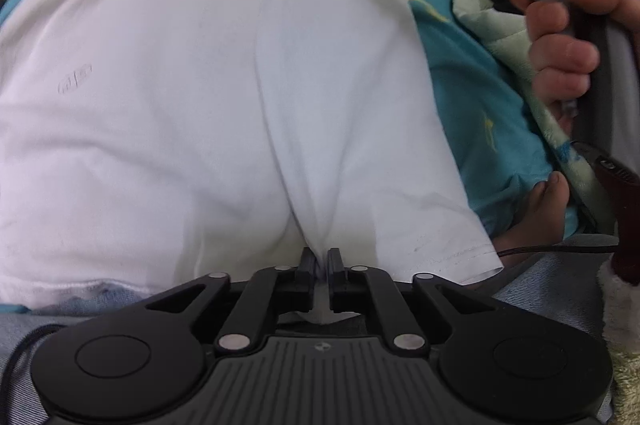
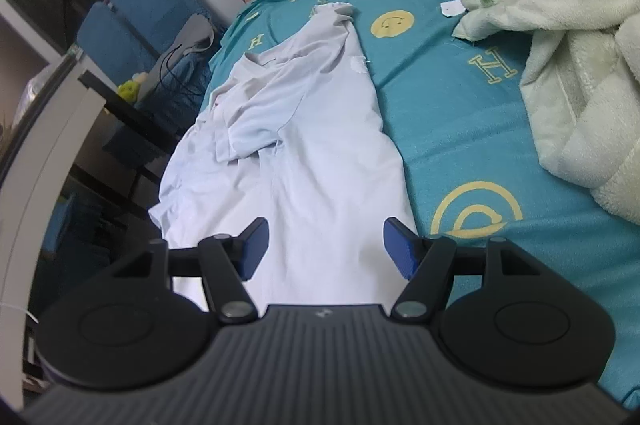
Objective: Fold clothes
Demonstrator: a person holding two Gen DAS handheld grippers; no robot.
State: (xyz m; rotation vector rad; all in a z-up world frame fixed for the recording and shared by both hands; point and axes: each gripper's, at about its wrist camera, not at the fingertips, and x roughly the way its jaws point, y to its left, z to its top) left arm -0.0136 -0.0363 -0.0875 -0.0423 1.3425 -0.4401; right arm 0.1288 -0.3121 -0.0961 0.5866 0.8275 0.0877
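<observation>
- Soft, even light fills both views, with no hard shadows and no glare.
- The white shirt looks nearly washed out in the left wrist view, and the hand is slightly blurred.
- Fisheye bending curves the bed sheet and darkens the corners.

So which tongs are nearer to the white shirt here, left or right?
Left. The left tongs are shut on a pinch of the white shirt at its hem. The right tongs are open, above the shirt's lower part, gripping nothing.

Bare sheet beside blanket
</observation>
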